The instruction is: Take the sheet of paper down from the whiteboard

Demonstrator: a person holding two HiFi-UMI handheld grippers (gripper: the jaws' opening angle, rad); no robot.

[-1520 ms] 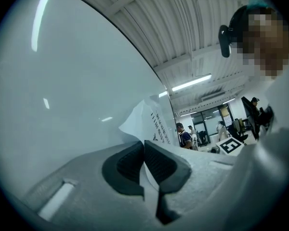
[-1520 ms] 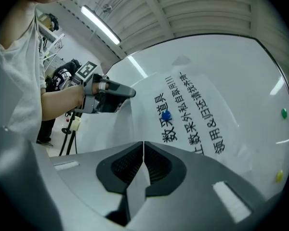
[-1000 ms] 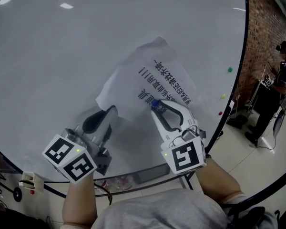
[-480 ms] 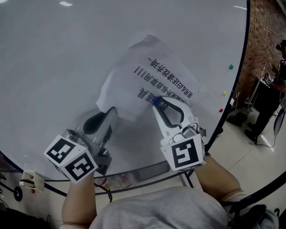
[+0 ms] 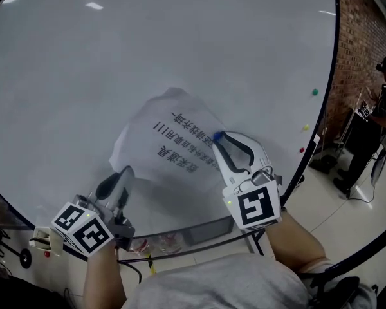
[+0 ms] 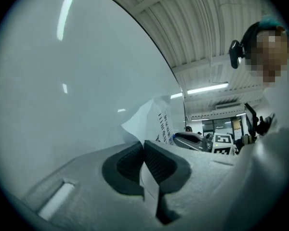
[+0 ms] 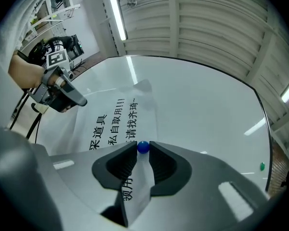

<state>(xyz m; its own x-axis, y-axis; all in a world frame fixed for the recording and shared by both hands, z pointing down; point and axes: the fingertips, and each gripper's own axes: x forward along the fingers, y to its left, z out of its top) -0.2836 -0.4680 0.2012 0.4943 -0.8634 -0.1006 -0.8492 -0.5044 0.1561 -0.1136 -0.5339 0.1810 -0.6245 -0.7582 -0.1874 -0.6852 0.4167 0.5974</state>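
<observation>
Dim cool light, glare streaks on whiteboard [image 5: 180,56], fisheye-warped, dark edges

Wall: red-brown brick wall [image 5: 357,37] along the right edge.
Floor: pale, glossy tiled floor [image 5: 328,205] at lower right.
Ceiling: ribbed white ceiling panels [image 7: 207,28].
Light: 2 long tube lamps [image 7: 116,13], both lit.
Bystander: 1 person [image 5: 381,118] standing near the bricks.

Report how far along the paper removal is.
Done: the left gripper is shut on a corner of the white printed paper sheet; the right gripper is shut on the small blue round magnet on it. In hand: the sheet bulges off the glossy whiteboard. Left: pulling magnet and sheet clear; whether the magnet is off the board is unclear.
</observation>
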